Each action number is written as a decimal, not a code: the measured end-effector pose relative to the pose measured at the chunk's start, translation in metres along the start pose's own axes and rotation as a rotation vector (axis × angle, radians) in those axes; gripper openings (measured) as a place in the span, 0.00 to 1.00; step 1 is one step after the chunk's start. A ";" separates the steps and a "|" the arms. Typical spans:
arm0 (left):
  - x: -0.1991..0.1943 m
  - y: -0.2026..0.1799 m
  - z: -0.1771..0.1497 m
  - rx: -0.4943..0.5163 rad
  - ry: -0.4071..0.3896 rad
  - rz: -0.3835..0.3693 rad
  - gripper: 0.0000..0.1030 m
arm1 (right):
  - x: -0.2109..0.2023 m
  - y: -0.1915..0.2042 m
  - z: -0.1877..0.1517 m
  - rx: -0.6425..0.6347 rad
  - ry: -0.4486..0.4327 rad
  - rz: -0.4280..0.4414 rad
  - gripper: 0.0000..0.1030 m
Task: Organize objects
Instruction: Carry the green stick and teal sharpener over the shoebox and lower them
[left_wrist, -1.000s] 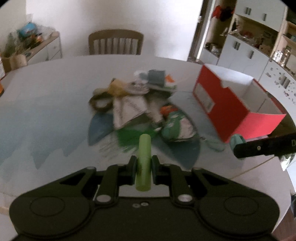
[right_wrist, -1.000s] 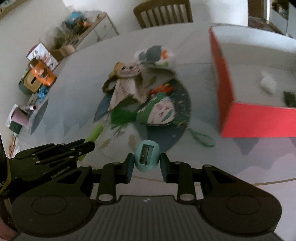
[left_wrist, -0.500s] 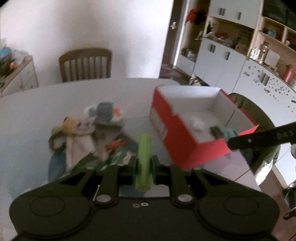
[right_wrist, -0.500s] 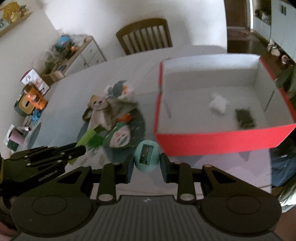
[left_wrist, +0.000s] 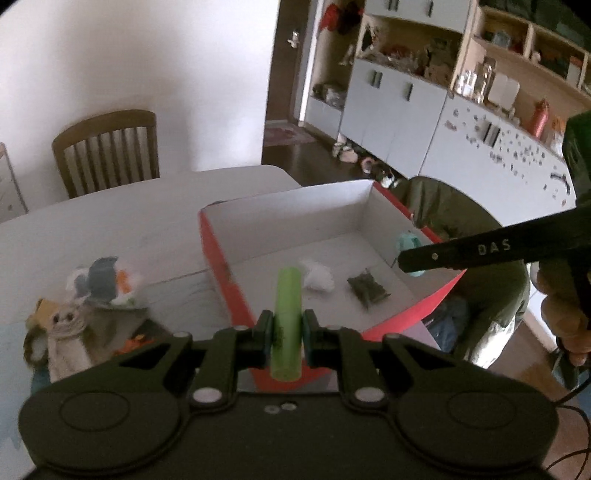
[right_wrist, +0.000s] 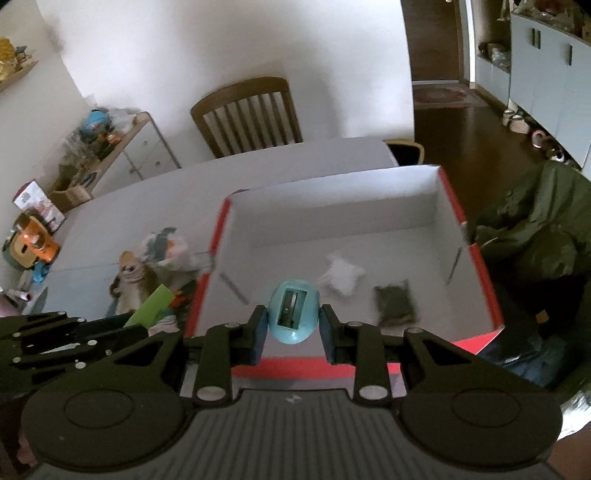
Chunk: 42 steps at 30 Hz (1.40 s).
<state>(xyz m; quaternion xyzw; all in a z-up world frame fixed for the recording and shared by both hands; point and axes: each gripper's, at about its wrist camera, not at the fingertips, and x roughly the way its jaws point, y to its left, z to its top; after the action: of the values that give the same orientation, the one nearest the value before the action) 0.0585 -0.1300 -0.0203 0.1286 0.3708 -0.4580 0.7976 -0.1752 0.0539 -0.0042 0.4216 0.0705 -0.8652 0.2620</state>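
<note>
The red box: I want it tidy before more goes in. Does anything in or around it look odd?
Nothing looks damaged or spilled. The red box sits upright, holding only a white wad and a dark packet. The toy pile beside it is a loose heap.

Two wrist fisheyes, each angled down over its tongs, close above the shared red box, left tongs' view from farther left
</note>
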 end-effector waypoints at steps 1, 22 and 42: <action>0.006 -0.003 0.004 0.005 0.006 0.003 0.14 | 0.003 -0.006 0.003 0.000 0.001 -0.007 0.28; 0.136 -0.017 0.040 -0.061 0.276 0.049 0.14 | 0.100 -0.063 0.049 -0.062 0.106 -0.155 0.29; 0.191 -0.006 0.053 -0.036 0.434 0.077 0.14 | 0.175 -0.062 0.051 -0.127 0.316 -0.163 0.29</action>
<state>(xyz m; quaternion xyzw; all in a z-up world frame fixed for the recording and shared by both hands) 0.1374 -0.2835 -0.1183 0.2241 0.5367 -0.3822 0.7181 -0.3313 0.0209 -0.1118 0.5278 0.1989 -0.8005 0.2028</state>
